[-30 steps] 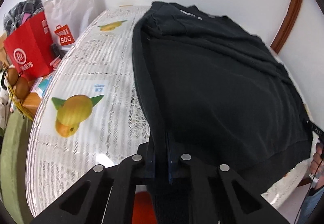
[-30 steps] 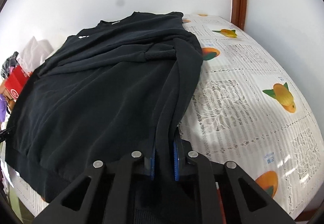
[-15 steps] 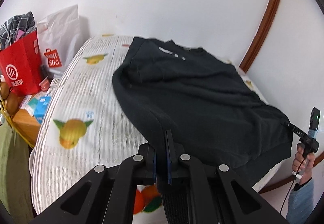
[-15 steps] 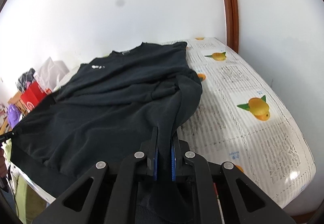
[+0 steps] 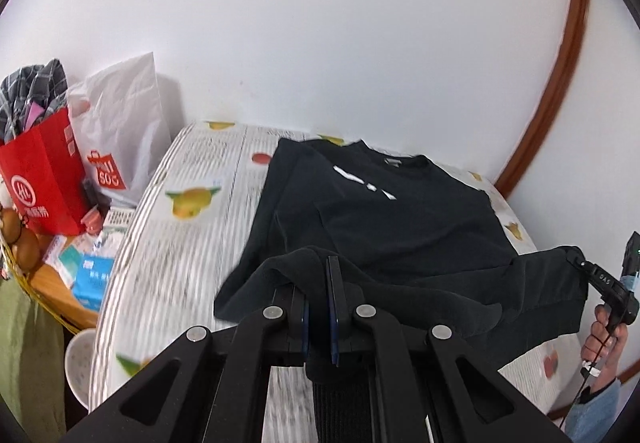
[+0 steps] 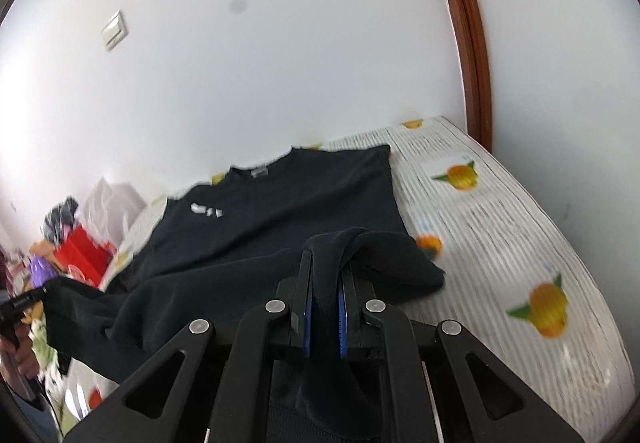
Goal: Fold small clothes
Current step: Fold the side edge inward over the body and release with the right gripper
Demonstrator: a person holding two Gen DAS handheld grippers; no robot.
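Observation:
A black sweatshirt (image 5: 400, 219) with a small white chest print lies on the table, collar toward the wall. My left gripper (image 5: 319, 283) is shut on its hem at the left corner and holds it raised above the table. My right gripper (image 6: 325, 275) is shut on the hem at the right corner, also raised. The sweatshirt (image 6: 280, 211) hangs in a fold between the two grippers, its lower part lifted over the chest part. The right gripper (image 5: 600, 277) also shows at the right edge of the left wrist view.
The table (image 5: 192, 243) has a white lace-pattern cloth with orange fruit prints (image 6: 548, 309). A red paper bag (image 5: 40, 183) and a white shopping bag (image 5: 120, 131) stand at the left by the wall. A white bowl (image 5: 78, 367) sits below the table's near left edge.
Both grippers have risen and drawn back from the table, lifting the hem. The sweatshirt's lower part now hangs folded over, and the collar and chest print have come into view.

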